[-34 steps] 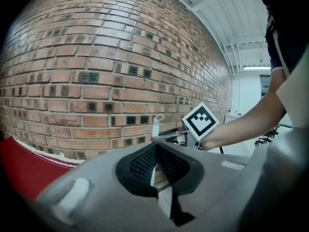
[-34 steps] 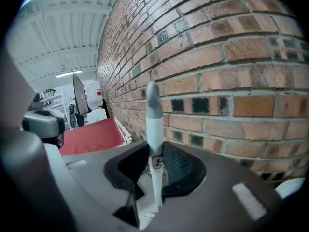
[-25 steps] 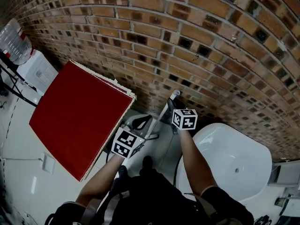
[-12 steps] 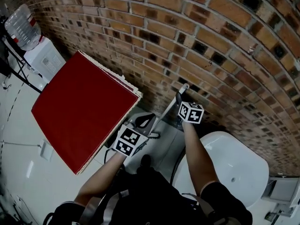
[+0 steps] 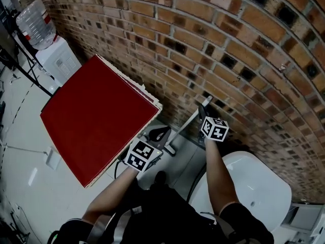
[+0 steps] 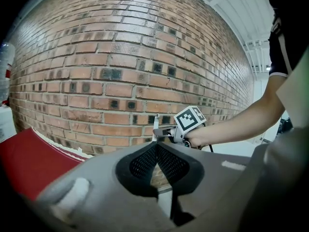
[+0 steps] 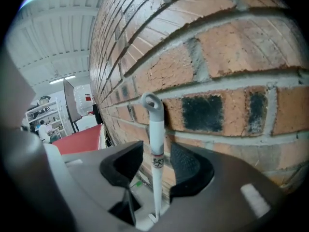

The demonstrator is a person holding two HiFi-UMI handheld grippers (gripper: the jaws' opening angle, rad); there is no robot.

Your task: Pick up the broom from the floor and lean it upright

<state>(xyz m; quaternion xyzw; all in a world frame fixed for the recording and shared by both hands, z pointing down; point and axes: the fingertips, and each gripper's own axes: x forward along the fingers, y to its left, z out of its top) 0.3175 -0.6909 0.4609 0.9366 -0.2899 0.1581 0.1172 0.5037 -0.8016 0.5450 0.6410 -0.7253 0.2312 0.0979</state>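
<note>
We count one broom point(image 5: 189, 122), and it is off the floor point(image 5: 30, 151): its thin white handle point(image 7: 155, 149) stands upright, with the single hanging loop at its top against the brick wall point(image 5: 203, 34). We cannot make out its lower end. There are two grippers, each carrying one marker cube, so two cubes in all. The right gripper point(image 5: 202, 112) sits high on the handle, close to the wall. In its own view the jaws stand apart, with the handle upright in the gap between them point(image 7: 155, 161). We see a sliver of space on either side of the handle, so neither of the two dark pads point(image 7: 186, 166) presses on it. The left gripper point(image 5: 161, 134) is lower and to the left, just beside the handle. In its own view the two meshed pads meet at their tips point(image 6: 157, 146) with nothing clamped between them, and the handle shows beyond them, in front of the bricks. One forearm point(image 5: 218, 172) leads down from each gripper to the person, two in all. Left of the broom, one large red board point(image 5: 96, 118) leans against the wall. Farther left stands one white water dispenser point(image 5: 61, 62), topped by one clear bottle point(image 5: 34, 22). One white chair point(image 5: 254, 187) sits on the floor at the person's right.
</note>
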